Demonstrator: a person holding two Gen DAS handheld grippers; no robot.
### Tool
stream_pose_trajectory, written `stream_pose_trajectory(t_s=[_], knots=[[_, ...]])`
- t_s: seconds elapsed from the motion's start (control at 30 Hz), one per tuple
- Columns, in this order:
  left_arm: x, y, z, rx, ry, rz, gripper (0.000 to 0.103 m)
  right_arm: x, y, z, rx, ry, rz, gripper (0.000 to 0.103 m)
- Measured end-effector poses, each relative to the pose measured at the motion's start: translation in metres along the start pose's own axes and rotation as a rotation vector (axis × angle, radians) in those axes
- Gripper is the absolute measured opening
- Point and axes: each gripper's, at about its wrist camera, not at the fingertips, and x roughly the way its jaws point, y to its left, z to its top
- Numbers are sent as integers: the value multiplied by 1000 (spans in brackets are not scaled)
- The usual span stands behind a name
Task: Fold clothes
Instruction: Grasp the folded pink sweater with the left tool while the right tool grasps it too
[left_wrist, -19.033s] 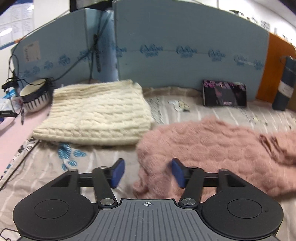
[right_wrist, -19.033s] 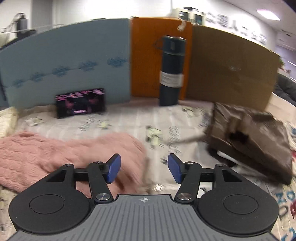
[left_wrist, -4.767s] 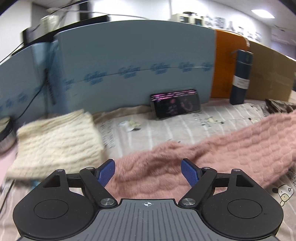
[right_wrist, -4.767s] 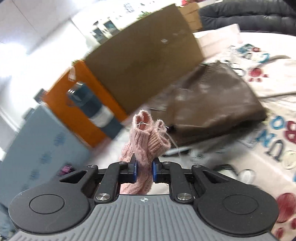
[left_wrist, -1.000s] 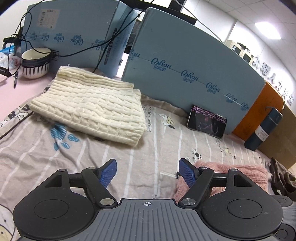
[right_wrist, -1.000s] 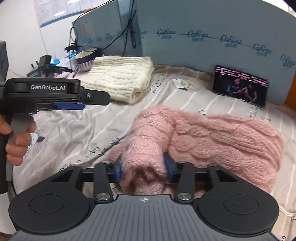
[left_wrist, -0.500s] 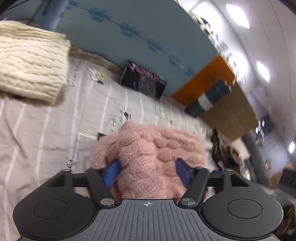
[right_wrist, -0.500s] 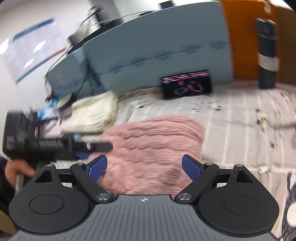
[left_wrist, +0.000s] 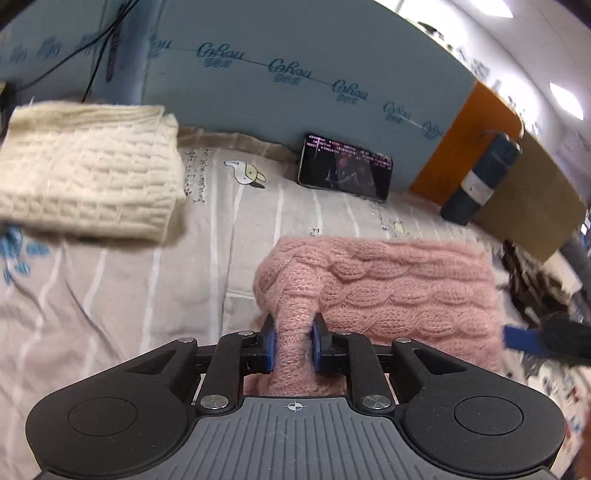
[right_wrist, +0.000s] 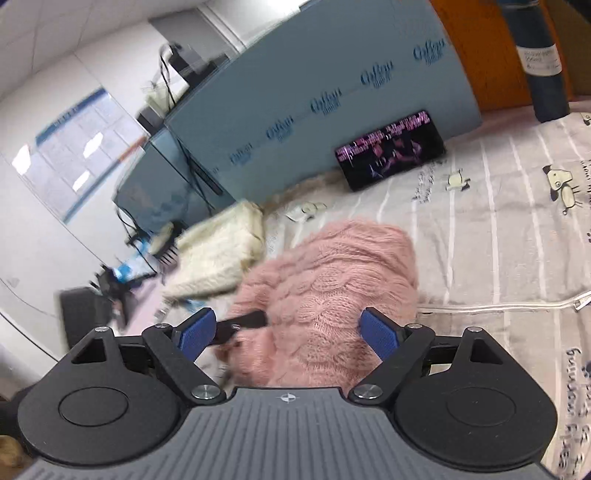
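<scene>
A folded pink cable-knit sweater (left_wrist: 388, 291) lies on the striped sheet (left_wrist: 147, 280). My left gripper (left_wrist: 293, 332) is closing on a bunched fold at the sweater's near left corner, and both blue pads press the knit. In the right wrist view the same pink sweater (right_wrist: 325, 288) lies just beyond my right gripper (right_wrist: 286, 328), whose jaws stand wide open above its near edge without touching it. One blue pad of the right gripper (left_wrist: 524, 338) shows at the sweater's right end. A black finger of the left gripper (right_wrist: 243, 321) reaches onto the sweater's left side.
A folded cream sweater (left_wrist: 85, 173) lies at the back left. A phone (left_wrist: 345, 171) leans on the blue foam board (left_wrist: 295, 92). A dark bottle (left_wrist: 476, 181) stands by the orange panel. A dark brown garment (left_wrist: 532, 288) lies at the right edge.
My left jaws have closed onto the pink sweater's near fold. My right gripper let go of that fold, opened wide, drew back to the right and rolled.
</scene>
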Motion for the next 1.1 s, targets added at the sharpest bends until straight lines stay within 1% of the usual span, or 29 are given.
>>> stream_pose_trajectory(t_s=[0.03,0.13,0.17,0.2,0.23,0.27,0.3,0.37,0.4,0.47,0.53,0.6,0.63,0.73,0.83,0.97,1.07,1.1], knots=[[1,1,0,-1,-1,0,21,8,-4,1,2,12,-25,86],[5,2,-1,13,4,19,30,36,-27,5,59,73,-153,86],[5,0,-2,20,1,35,35,43,-34,6,79,91,-192,86],[5,-1,-2,27,-1,51,44,50,-41,6,99,106,-226,86],[5,-3,-2,34,-4,66,50,50,-45,6,118,98,-218,87],[5,-5,-2,41,-6,82,63,48,-45,6,120,94,-212,87],[5,-6,-3,48,-9,98,68,46,-44,6,121,90,-207,87],[-1,-6,-3,20,-7,90,71,35,-41,5,115,70,-198,88],[-5,-6,-2,-1,-5,79,79,28,-41,5,121,55,-185,88],[-9,-3,-4,-62,7,39,90,17,-46,4,153,40,-178,89],[-5,1,-8,-114,31,6,91,10,-53,3,196,41,-189,89],[6,1,-11,-138,81,29,91,11,-63,0,249,57,-194,89],[10,0,-13,-146,95,31,91,13,-64,-1,264,64,-182,88],[17,-5,-17,-155,101,9,91,18,-68,-5,305,87,-147,88],[20,-11,-20,-143,88,10,92,27,-63,-8,294,127,-120,88],[22,-14,-20,-174,78,-14,91,36,-56,-5,254,147,-112,88],[23,-18,-21,-194,73,-38,90,39,-56,-2,257,152,-116,88],[23,-20,-22,-191,68,-40,88,39,-57,-2,261,154,-118,88]])
